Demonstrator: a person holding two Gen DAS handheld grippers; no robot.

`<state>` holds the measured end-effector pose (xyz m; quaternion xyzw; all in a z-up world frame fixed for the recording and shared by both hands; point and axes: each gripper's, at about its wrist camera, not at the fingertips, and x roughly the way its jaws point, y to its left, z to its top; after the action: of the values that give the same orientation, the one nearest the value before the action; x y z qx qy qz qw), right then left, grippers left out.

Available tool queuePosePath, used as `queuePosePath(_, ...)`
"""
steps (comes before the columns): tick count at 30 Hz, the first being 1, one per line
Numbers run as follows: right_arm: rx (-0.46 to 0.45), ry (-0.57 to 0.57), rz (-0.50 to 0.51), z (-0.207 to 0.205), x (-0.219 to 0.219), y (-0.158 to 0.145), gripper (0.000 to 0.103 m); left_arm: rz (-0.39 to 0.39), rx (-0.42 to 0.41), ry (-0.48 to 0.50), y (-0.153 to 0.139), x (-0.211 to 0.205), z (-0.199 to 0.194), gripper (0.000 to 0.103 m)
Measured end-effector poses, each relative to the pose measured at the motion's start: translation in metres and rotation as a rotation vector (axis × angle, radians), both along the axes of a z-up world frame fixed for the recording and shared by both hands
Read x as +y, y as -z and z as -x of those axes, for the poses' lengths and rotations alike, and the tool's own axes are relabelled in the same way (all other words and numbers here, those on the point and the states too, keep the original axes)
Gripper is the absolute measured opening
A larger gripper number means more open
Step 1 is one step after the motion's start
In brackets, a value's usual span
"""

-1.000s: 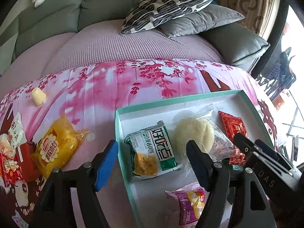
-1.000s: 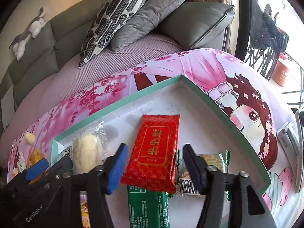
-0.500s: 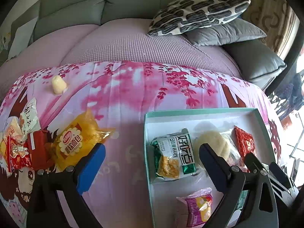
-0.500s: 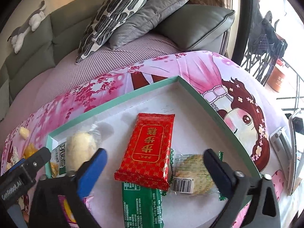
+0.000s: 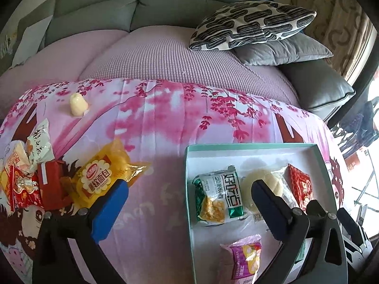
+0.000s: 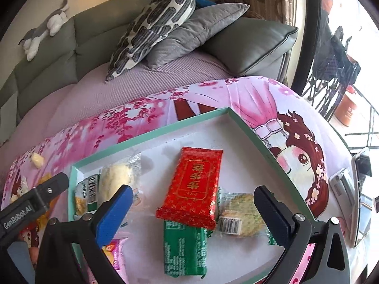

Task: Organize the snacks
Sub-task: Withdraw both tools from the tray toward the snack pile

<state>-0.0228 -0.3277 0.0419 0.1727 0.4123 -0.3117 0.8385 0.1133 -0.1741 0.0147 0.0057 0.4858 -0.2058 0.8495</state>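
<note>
Change: both grippers have spread wide since a second ago.
Left gripper [image 5: 189, 201]: jaws opening, nothing between them.
Right gripper [image 6: 193, 209]: released, above red packet [image 6: 193, 184].
Red packet: in tray [image 6: 248, 132], long axis near-to-far.

The right gripper [image 6: 189, 209] is hovering wide open over the teal box [image 6: 151, 134]. A red packet [image 6: 193, 187] is lying between its jaws, untouched, overlapping a green packet [image 6: 184, 248].

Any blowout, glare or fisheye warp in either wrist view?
Left wrist: the window at right is blown out, and the teal-rimmed white tray bows. Right wrist: daylight clips white at upper right; the shiny red foil snack packet glints mildly; dark vignette in the corners.
</note>
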Motion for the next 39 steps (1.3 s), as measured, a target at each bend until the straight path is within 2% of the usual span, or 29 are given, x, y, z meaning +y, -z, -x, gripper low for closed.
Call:
queuePosePath(4, 0.007, -0.044, 0.011, -0.003, 0.014, -0.004, 0.103, 0.015, 0.018, -0.005, -0.005, 0.007, 0.0, 0.103)
queuePosePath(8, 0.003, -0.069, 0.028, -0.006, 0.026, -0.008, 0.103, -0.011, 0.002, -0.013, -0.011, 0.017, -0.001, 0.103)
queuePosePath(17, -0.022, -0.175, 0.04, -0.02, 0.061, -0.015, 0.103, -0.075, -0.02, -0.168, -0.02, 0.082, -0.011, 0.103)
queuePosePath(22, -0.016, -0.279, 0.064, -0.032, 0.09, -0.014, 0.103, -0.103, -0.031, -0.249, -0.021, 0.121, -0.007, 0.103)
queuePosePath(27, -0.026, -0.34, 0.064, -0.039, 0.111, -0.014, 0.103, -0.063, -0.011, -0.33, -0.026, 0.161, -0.003, 0.103)
queuePosePath(31, -0.025, -0.392, 0.037, -0.046, 0.129, -0.009, 0.103, 0.004, -0.026, -0.411, -0.033, 0.193, 0.001, 0.103)
queuePosePath(39, -0.02, -0.486, -0.007, -0.058, 0.166, -0.001, 0.103, 0.041, -0.065, -0.532, -0.038, 0.239, 0.01, 0.103)
